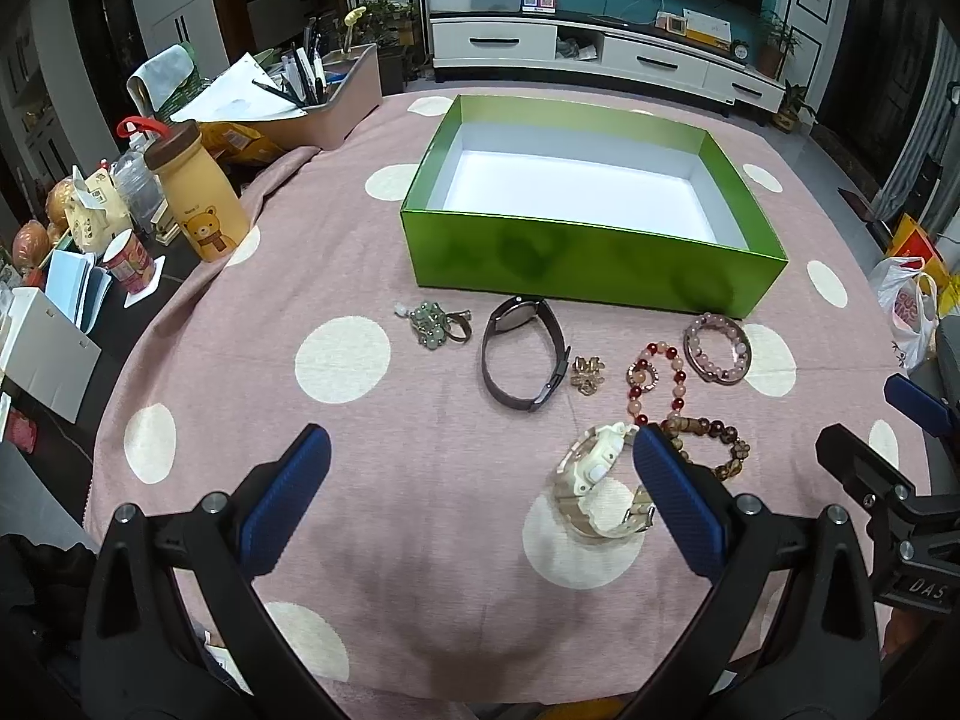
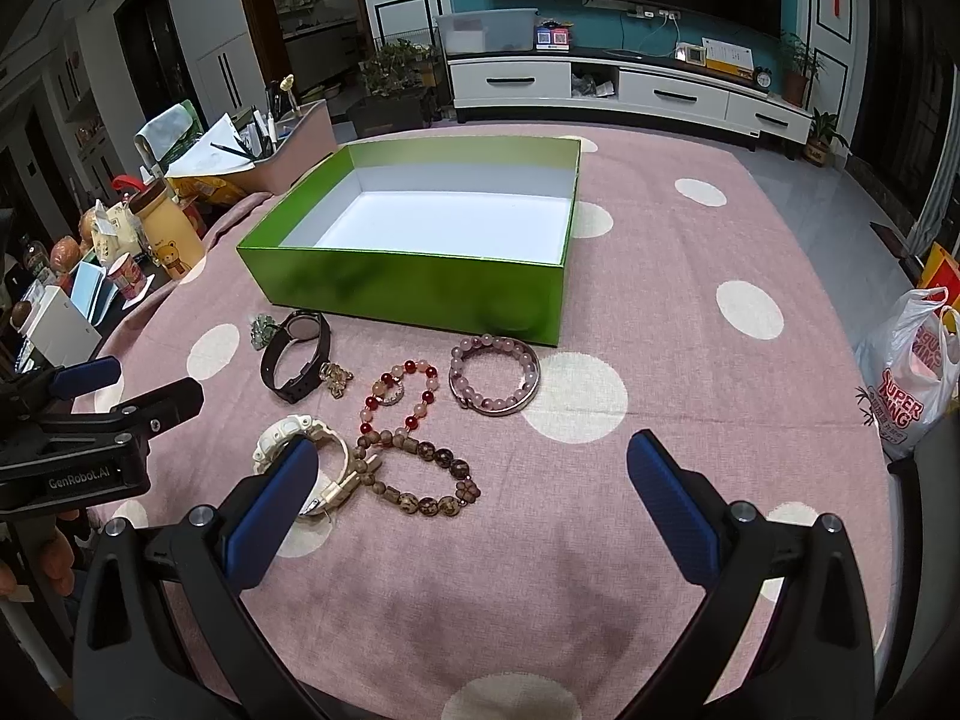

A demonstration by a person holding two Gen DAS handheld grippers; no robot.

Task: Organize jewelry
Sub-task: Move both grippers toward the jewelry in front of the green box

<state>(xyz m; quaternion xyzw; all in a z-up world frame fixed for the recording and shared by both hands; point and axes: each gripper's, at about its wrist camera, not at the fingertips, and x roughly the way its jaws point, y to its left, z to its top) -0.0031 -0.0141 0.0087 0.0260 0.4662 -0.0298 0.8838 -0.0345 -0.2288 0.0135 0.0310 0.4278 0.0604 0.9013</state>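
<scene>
A: What do the left tongs [image 1: 480, 450] look like?

B: Spread wide, pinching nothing, low over the pink dotted surface [image 1: 372, 420]. Their right finger sits just beside a cream watch [image 1: 591, 480], which partly hides behind it.

A: And going left to right ahead of them?

B: Furthest left ahead lies a green bead cluster [image 1: 433, 324]. Then a dark watch [image 1: 522, 354], a small gold piece [image 1: 587, 375] touching or just beside its strap, a red and pink bead bracelet [image 1: 657, 378], and a pale pink bead bracelet [image 1: 718, 347]. A brown bead bracelet [image 1: 714, 438] lies just past the right fingertip. Beyond all of them stands the green box [image 1: 591, 261], open, its white inside bare.

A: The right tongs [image 2: 474, 456]?

B: Also spread, holding nothing. The cream watch [image 2: 300, 441] is by their left finger, the brown bracelet [image 2: 420, 471] just ahead between the fingers, left of centre. The green box [image 2: 408, 282] stands further ahead. The left tongs show at this view's left edge.
</scene>
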